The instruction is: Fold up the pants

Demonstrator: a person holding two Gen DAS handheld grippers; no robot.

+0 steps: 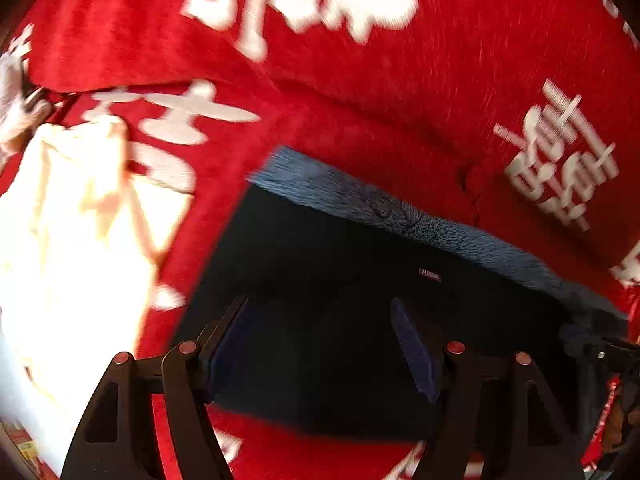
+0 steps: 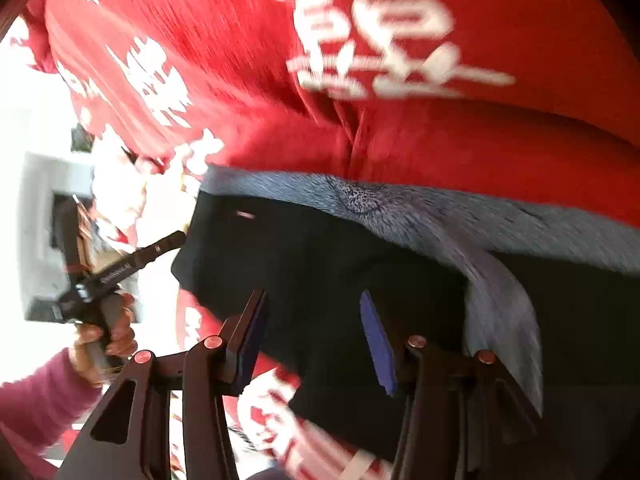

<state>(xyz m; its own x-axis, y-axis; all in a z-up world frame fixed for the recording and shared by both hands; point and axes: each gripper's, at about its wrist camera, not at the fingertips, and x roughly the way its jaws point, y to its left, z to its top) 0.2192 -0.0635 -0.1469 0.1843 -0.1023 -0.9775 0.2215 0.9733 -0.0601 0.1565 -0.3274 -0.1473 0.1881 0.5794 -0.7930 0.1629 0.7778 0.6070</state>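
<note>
Red plush blanket with white characters (image 1: 360,92) covers the surface. Dark navy pants with grey-blue fleece lining (image 1: 340,280) lie on the blanket. Left gripper (image 1: 320,344) and right gripper (image 2: 314,332) hover over the pants, jaws spread, gripping nothing.

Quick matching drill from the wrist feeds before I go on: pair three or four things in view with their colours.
Things:
1. pants
2. fleece lining
3. blanket
4. sleeve

Colours:
A. red with white characters
B. pink
C. dark navy, almost black
D. grey-blue

Pairs: 1-C, 2-D, 3-A, 4-B
</note>
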